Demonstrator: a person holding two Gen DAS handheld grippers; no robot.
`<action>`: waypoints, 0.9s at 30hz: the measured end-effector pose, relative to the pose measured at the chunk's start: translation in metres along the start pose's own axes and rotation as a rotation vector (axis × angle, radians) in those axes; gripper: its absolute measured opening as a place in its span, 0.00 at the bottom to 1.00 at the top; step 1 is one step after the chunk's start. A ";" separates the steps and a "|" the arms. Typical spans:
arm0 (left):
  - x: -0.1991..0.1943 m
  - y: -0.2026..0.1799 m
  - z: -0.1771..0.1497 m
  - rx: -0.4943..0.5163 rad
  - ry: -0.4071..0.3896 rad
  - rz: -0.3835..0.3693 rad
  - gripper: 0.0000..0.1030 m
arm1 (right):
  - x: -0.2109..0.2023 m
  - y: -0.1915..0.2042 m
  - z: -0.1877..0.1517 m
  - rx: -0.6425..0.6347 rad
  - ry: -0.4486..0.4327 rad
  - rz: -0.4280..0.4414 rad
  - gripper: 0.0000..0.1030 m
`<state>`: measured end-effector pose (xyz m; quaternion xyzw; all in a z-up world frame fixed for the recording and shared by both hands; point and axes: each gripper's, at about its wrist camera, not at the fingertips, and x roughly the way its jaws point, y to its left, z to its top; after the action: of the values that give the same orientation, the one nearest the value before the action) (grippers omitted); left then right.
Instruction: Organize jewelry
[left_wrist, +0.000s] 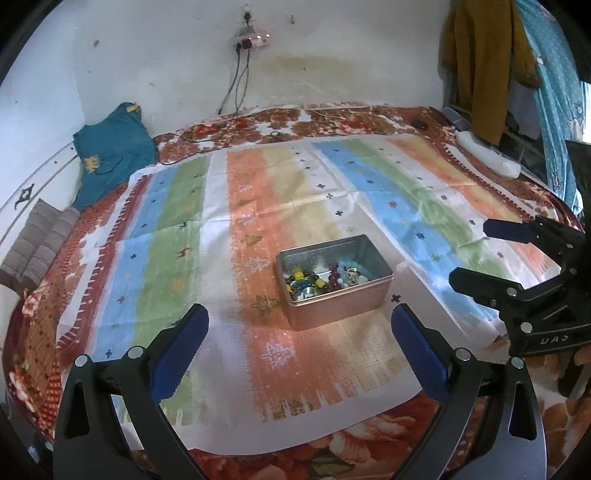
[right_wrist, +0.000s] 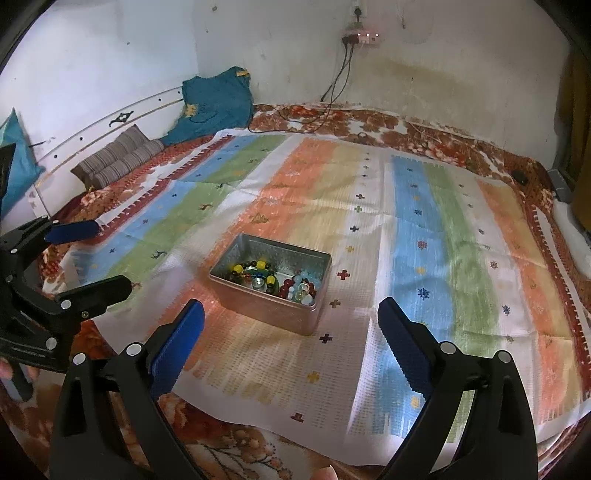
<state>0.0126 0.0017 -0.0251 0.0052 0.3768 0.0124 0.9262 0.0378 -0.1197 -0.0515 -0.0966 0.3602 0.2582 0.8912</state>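
Both grippers are spread wide with nothing in them: the left gripper (left_wrist: 299, 325) sits nearest at 6 o'clock, and the right gripper (right_wrist: 291, 321) hovers over at 3. Just past the left fingertips, dead center on the striped cloth (left_wrist: 177, 236), is the open metal tin (left_wrist: 334, 280). Inside it's a jumble of bead jewelry (left_wrist: 325, 278), yellow and dark beads on one side, red and pale blue on the other. Way back at 10 there's a teal garment (left_wrist: 110, 155) against the wall.

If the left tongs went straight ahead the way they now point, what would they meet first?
Probably the tin of beads: it sits just ahead, roughly centred between the open left tongs, on the striped cloth. Nothing lies between, though depth is unclear, so they might touch the cloth first.
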 end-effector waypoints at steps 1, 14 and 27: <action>-0.001 0.001 0.000 -0.005 -0.006 0.002 0.94 | -0.001 0.000 -0.001 0.001 -0.005 -0.001 0.93; -0.008 0.001 -0.001 -0.026 -0.043 -0.026 0.94 | -0.010 0.001 -0.002 0.013 -0.036 0.007 0.94; -0.009 0.001 0.000 -0.048 -0.058 -0.036 0.94 | -0.013 0.002 -0.003 0.021 -0.050 0.008 0.94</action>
<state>0.0057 0.0029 -0.0188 -0.0235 0.3493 0.0046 0.9367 0.0271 -0.1238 -0.0446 -0.0792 0.3408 0.2601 0.8999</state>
